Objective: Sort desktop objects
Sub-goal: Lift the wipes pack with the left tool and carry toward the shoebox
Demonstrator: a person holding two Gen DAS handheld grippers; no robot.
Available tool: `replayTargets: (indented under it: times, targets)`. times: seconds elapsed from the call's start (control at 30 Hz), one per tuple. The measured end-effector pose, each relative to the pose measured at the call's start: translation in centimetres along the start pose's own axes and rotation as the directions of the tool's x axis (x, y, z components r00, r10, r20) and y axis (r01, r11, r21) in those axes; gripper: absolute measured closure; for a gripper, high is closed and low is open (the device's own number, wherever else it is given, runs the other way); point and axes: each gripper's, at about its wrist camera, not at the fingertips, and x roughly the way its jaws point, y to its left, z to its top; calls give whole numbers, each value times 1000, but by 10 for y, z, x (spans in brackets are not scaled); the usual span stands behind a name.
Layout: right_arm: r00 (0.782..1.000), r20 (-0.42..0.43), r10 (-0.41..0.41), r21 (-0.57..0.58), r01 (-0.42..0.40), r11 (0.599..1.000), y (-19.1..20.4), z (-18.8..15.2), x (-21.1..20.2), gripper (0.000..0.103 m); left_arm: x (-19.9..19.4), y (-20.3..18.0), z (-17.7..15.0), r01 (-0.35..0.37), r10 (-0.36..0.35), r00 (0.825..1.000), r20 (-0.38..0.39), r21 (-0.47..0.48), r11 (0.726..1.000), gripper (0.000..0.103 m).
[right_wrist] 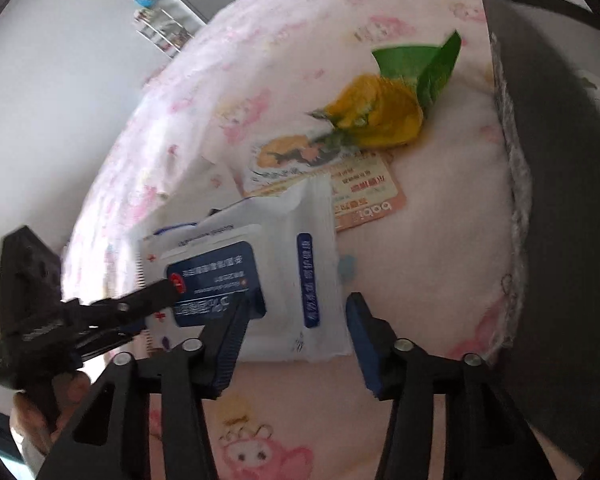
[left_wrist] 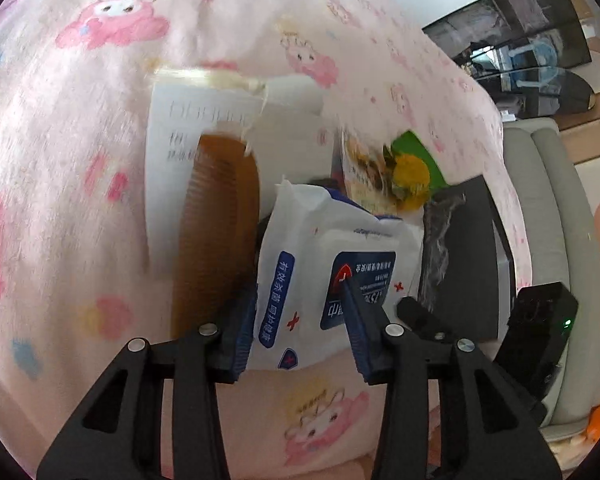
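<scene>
A white wet-wipe pack [left_wrist: 320, 264] with a blue label lies on a pink cartoon-print blanket [left_wrist: 60, 200]. My left gripper [left_wrist: 296, 292] is shut on it, one blue pad at its left edge and the other over the label. In the right wrist view the pack [right_wrist: 284, 264] sits at my open right gripper [right_wrist: 296, 304], whose left finger overlaps the pack and whose right finger stands free of it. The left gripper [right_wrist: 156, 304] reaches in from the left onto the label. A brown comb [left_wrist: 216, 232] rests on a white printed sheet [left_wrist: 168, 152].
A yellow flower with a green leaf [right_wrist: 376, 112] and a printed food leaflet [right_wrist: 340, 188] lie behind the pack. A dark box [right_wrist: 560, 200] stands at the right. A grey sofa [left_wrist: 540, 200] lies beyond the blanket edge. A hand [right_wrist: 40, 412] holds the left gripper.
</scene>
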Motion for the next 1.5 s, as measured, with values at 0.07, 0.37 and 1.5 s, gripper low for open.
replayTargets:
  times: [0.07,0.37,1.5]
  targets:
    - [999,-40,5,-2,-6,1000,1,-8,-8,62,-4,0,-10,-5,6,1000,-24,16,1000,62]
    - [998,-44,-45,-4,45,999,-12,-23,-23,62,-7,-12,-38,-51,54,997,-55,52,997,62]
    - [995,-7,-96,-58,96,994,-11,-41,-36,67,2,-42,-62,-202,213,976,-42,177,963,52]
